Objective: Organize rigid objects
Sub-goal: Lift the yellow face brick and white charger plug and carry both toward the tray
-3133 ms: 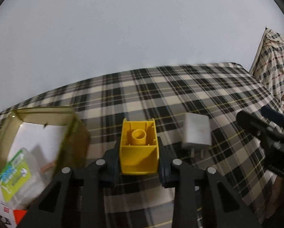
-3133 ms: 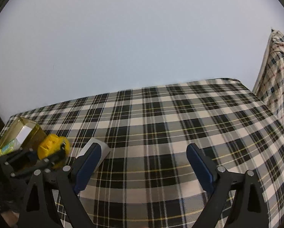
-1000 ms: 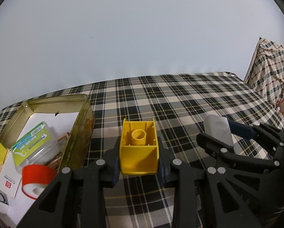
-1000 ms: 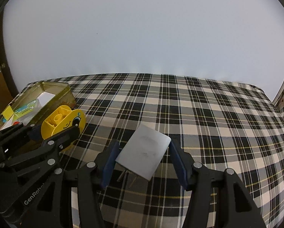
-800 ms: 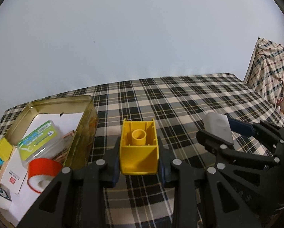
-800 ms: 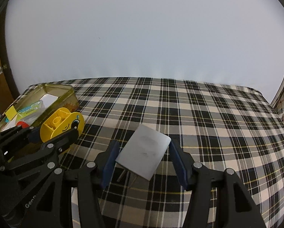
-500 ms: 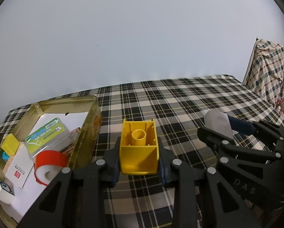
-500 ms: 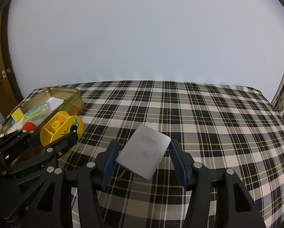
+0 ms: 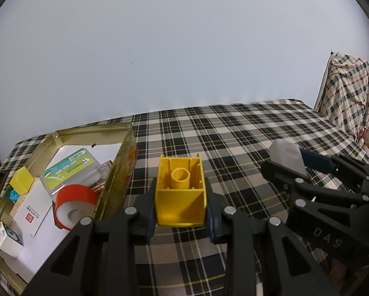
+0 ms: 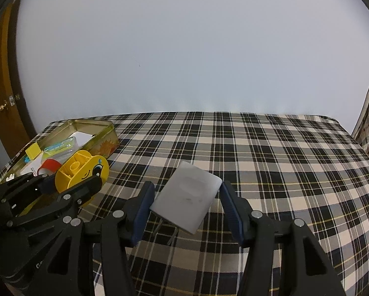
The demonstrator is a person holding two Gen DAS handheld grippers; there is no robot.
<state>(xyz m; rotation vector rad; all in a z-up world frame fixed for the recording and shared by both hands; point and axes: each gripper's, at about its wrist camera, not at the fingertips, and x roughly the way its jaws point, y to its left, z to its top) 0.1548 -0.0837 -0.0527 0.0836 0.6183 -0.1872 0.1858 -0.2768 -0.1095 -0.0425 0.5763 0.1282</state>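
My left gripper (image 9: 180, 218) is shut on a yellow toy block (image 9: 181, 194), hollow underside up, held above the checked cloth just right of the gold tin (image 9: 125, 167). From the right wrist view that same yellow toy block (image 10: 82, 174) shows a smiling face, with the left gripper (image 10: 71, 187) around it. My right gripper (image 10: 187, 212) is shut on a white plug charger (image 10: 188, 199), tilted, its prongs hanging below. In the left wrist view the white plug charger (image 9: 287, 156) sits in the right gripper (image 9: 295, 165) at the right.
The gold tin (image 10: 108, 133) holds a red tape roll (image 9: 73, 206), a clear case with a green label (image 9: 72, 170), a white box (image 9: 30, 212), a small yellow cube (image 9: 22, 183) and a white brick (image 9: 6, 239). A plaid-covered chair (image 9: 347, 93) stands at the right; a brown door (image 10: 5, 79) at the left.
Both grippers have drifted left toward the tin, each keeping its object. More of the tin's inside shows in the left wrist view now.
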